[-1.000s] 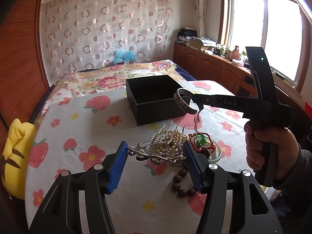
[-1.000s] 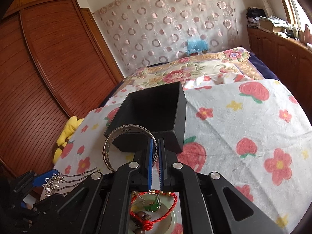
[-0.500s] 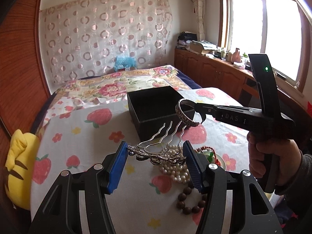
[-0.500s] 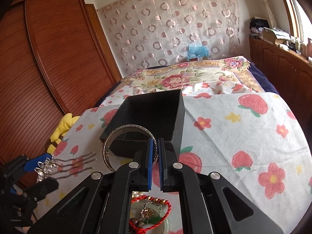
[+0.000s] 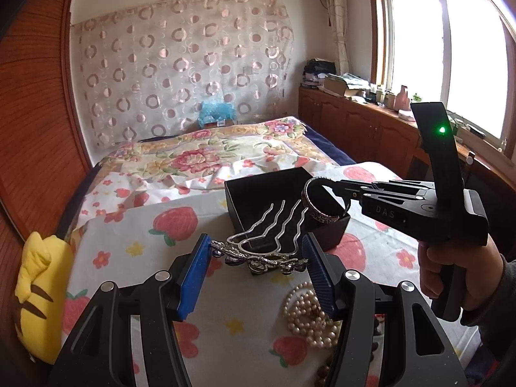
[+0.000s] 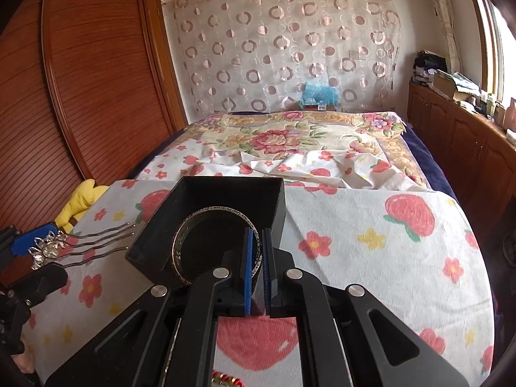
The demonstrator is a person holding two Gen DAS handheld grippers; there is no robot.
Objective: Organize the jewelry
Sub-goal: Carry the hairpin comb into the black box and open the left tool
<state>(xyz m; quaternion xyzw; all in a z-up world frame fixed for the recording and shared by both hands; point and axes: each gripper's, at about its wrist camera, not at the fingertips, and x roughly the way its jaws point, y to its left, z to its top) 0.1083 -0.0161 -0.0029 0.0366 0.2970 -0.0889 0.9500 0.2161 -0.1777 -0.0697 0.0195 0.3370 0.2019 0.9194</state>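
Clamping a silver hair comb point(image 5: 258, 251) by its ornate ends, left gripper point(image 5: 256, 272) jaws stand about half open, prongs aimed toward the black box point(image 5: 245, 206). Right gripper point(image 6: 257, 251) jaws nearly closed, pinching a silver bangle's point(image 6: 193, 225) rim; bangle hangs over the box opening.

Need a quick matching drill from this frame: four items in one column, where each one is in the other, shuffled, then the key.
Items:
1. hair comb
2. silver bangle
3. pearl necklace
4. black box

Places:
A. pinched by its rim in the right gripper
B. lying loose on the tablecloth
C. standing open on the tablecloth
D. clamped by its decorated end in the left gripper

Pairs: 1-D, 2-A, 3-B, 4-C
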